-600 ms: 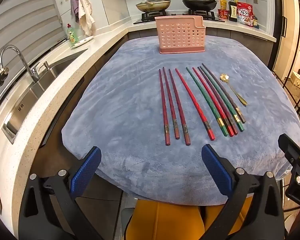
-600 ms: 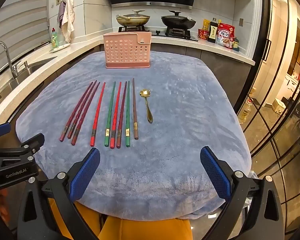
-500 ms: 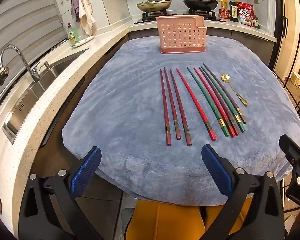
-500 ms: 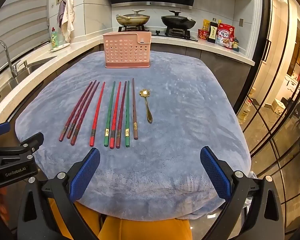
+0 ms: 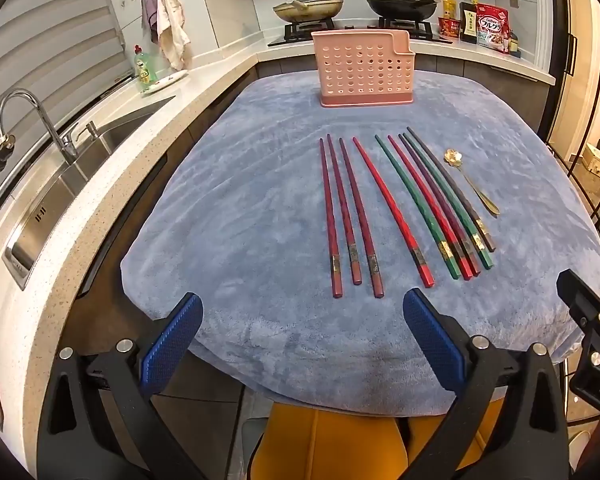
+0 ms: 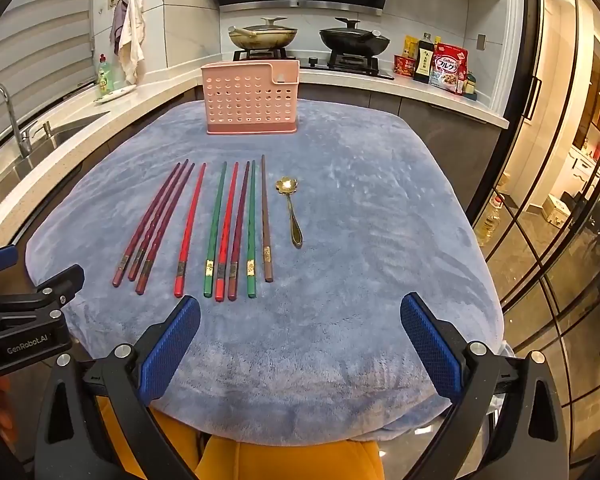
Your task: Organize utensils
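The left gripper hangs over the near edge of the cloth-covered table, tilted downward, its blue-padded jaws spread wide with nothing between them. The right gripper is poised the same way just beside it, jaws likewise wide apart and empty; part of its black frame shows at the right edge of the left wrist view.

Just beyond the pads, nine chopsticks lie flat on the blue-grey cloth in the near half of the table. Their long axes run from the near edge toward the far edge, thick banded ends nearest the grippers and thin tips pointing away toward the holder. Three dark red ones lie close together on the left of the row, a single bright red one stands a little apart, and then a tight group of green, red, dark purple, green and brown.

Just beside the brown chopstick on the right lies a small gold spoon, handle toward the near edge, flower-shaped bowl toward the far edge.

A pink perforated utensil holder stands upright near the far edge, well apart from the row.
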Demonstrator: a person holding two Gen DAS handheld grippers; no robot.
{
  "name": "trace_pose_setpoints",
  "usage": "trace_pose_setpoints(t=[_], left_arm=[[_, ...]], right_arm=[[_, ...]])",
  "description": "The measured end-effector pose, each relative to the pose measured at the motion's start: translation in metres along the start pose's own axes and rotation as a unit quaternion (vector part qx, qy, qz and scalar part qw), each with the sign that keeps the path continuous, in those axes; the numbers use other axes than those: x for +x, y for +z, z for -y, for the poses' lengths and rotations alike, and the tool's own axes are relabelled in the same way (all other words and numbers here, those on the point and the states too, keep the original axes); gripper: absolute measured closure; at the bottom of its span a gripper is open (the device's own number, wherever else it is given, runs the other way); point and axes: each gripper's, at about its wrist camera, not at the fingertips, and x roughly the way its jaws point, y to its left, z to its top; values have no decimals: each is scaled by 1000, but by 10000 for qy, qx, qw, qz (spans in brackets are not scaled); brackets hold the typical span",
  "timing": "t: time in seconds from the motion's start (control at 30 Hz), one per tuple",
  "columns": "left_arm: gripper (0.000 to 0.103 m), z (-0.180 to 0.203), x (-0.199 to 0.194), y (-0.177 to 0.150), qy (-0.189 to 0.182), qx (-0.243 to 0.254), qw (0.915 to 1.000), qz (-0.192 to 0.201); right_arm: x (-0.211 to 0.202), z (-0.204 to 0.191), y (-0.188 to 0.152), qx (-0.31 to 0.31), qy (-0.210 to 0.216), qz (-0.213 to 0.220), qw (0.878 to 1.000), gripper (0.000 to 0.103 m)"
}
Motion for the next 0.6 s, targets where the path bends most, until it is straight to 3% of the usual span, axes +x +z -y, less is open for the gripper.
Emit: trace_pose_setpoints(t=[0.6], left_arm=[[7,6,13,2,-99,-9,9999,-122]], right_arm=[[11,-1,3,-11,-22,-91,10000,7]])
